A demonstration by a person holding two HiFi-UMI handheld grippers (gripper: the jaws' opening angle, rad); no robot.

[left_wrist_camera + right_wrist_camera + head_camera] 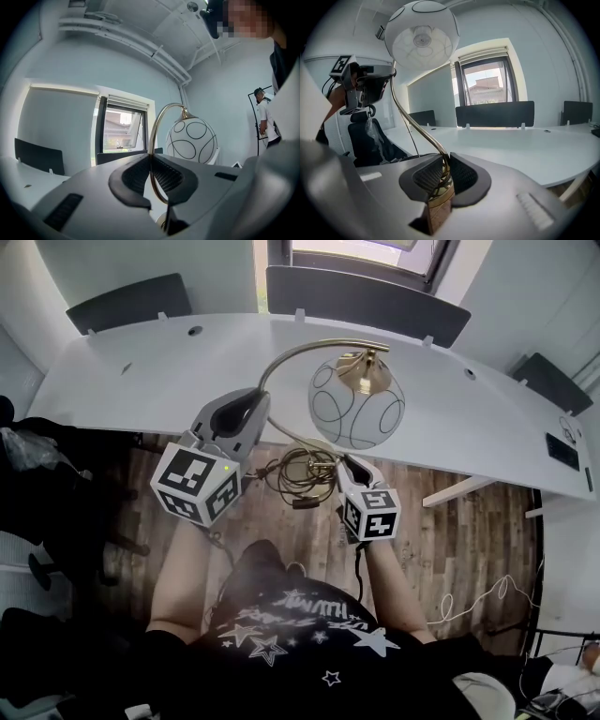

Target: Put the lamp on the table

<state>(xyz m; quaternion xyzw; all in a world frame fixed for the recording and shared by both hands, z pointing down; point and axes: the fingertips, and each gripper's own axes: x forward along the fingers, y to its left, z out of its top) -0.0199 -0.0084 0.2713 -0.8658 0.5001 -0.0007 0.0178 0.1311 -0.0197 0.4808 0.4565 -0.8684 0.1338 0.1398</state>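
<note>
1. The lamp (356,404) is up in the air betw. both grippers, not resting on the table (131,371). Its lower end shows against the wood floor (450,512), on the near side of the table's edge.
2. The left gripper (255,407) has its jaws nipped on the brass stem (281,360), partway up the curve. In the left gripper view the pads (136,176) squeeze that thin tube from both sides.
3. The right gripper (349,463) holds lower down, jaws clamped on the stem right above the brass base (438,206). Its pads (426,176) are tight to the metal.
4. The globe shade (192,139) is white w/ black ring lines and a brass cap on top. It hangs off the stem's far end, and in the head view it sits over the table's front edge.
5. The cord (300,476) is a loose coil below, betw. the two grippers.
6. Dark chairs (361,301) stand along the table's far side.
</note>
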